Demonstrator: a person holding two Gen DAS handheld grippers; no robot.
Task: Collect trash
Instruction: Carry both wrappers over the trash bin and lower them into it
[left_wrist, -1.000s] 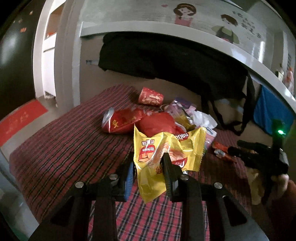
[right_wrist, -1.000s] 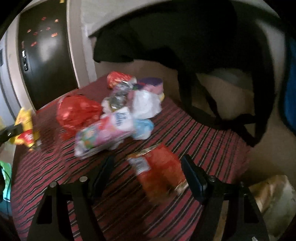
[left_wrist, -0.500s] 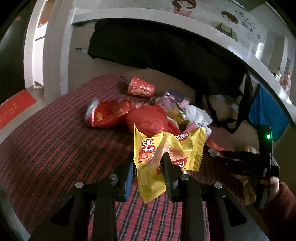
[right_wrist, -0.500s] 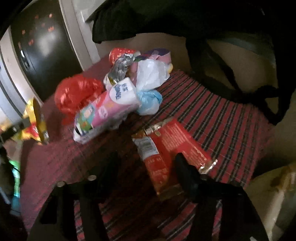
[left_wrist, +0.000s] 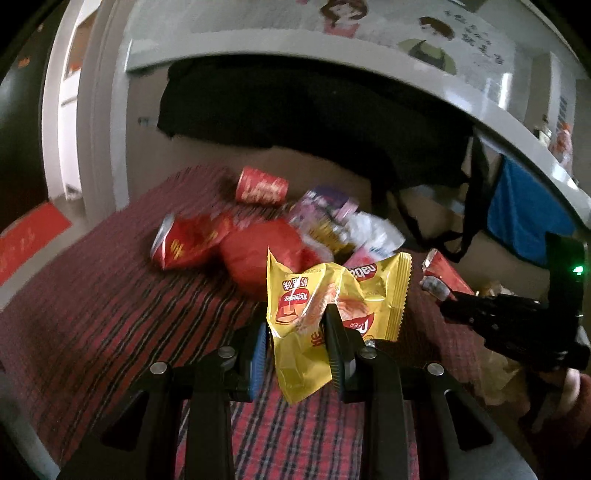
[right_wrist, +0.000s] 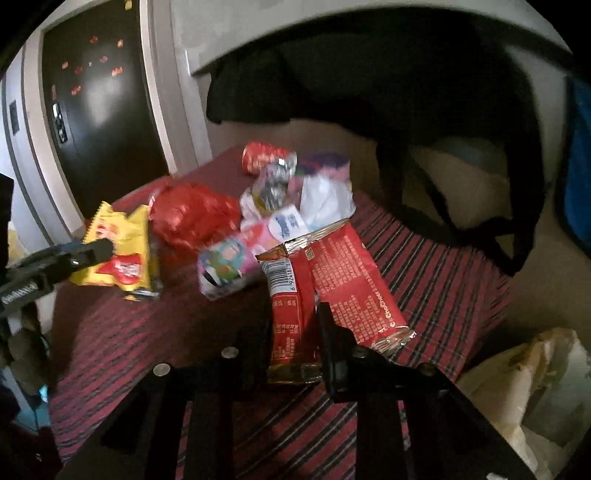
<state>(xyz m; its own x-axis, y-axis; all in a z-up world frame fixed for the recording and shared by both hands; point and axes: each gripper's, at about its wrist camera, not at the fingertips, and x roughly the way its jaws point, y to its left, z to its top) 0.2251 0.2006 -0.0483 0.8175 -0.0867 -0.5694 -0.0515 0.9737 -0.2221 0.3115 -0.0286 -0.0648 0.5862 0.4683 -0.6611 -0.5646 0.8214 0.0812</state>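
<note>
The red wrapper (right_wrist: 295, 317) sits between the fingers of the right gripper (right_wrist: 293, 332), which are closing and pinch its lower end, probably to lift it off the plaid bed cover (right_wrist: 436, 266). The left gripper (left_wrist: 297, 332) pinches a yellow snack bag (left_wrist: 321, 306), held above the cover. Remaining trash, including a red cup (left_wrist: 261, 185) and red plastic bag (right_wrist: 192, 214), lies heaped beyond. A pale bag (right_wrist: 524, 391), probably for collection, waits at right.

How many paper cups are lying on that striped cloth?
1: a red paper cup lies on its side at the far end of the striped cloth, behind the wrapper pile. The pile may hide others.
</note>
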